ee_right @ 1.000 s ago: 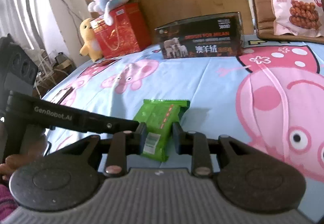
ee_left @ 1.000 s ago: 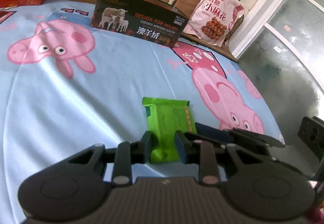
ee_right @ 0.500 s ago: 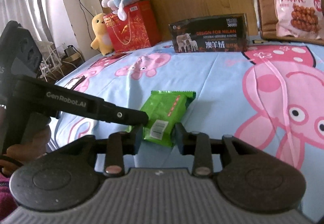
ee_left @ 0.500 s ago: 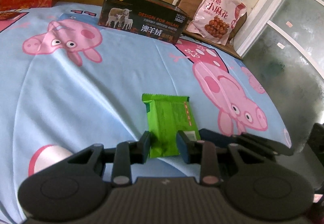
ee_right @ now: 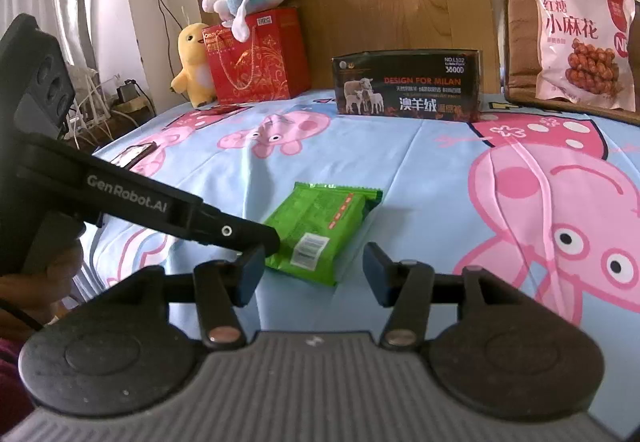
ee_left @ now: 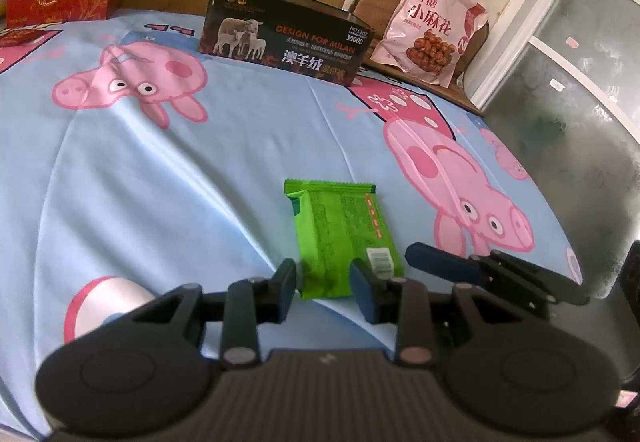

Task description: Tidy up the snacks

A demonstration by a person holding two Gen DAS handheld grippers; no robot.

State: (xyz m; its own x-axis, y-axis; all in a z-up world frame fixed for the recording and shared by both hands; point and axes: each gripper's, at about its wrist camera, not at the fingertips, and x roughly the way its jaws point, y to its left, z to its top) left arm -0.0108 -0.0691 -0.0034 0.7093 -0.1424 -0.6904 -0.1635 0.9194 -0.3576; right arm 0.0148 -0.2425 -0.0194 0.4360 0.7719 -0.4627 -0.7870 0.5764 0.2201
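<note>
A green snack packet (ee_left: 340, 234) lies flat on the cartoon-pig bed sheet (ee_left: 200, 162). My left gripper (ee_left: 324, 282) straddles its near end; the jaws are opening and a thin gap shows beside the left pad. In the right wrist view the same green packet (ee_right: 320, 222) lies just beyond my right gripper (ee_right: 314, 268), whose jaws are opening wide and touch nothing. The left gripper's finger (ee_right: 240, 232) reaches the packet's near left corner. The right gripper's blue finger (ee_left: 432, 262) shows to the right of the packet.
A dark box with sheep on it (ee_right: 408, 90) stands at the far edge of the bed. A pink snack bag (ee_right: 580, 42) leans on a chair (ee_right: 520, 62). A red gift bag (ee_right: 256, 58) and plush toys (ee_right: 192, 66) stand at the back left.
The right gripper's fingers have spread well apart and left the packet's sides. The left fingers have parted slightly. Both grippers drew back a little, and the packet stays on the sheet.
</note>
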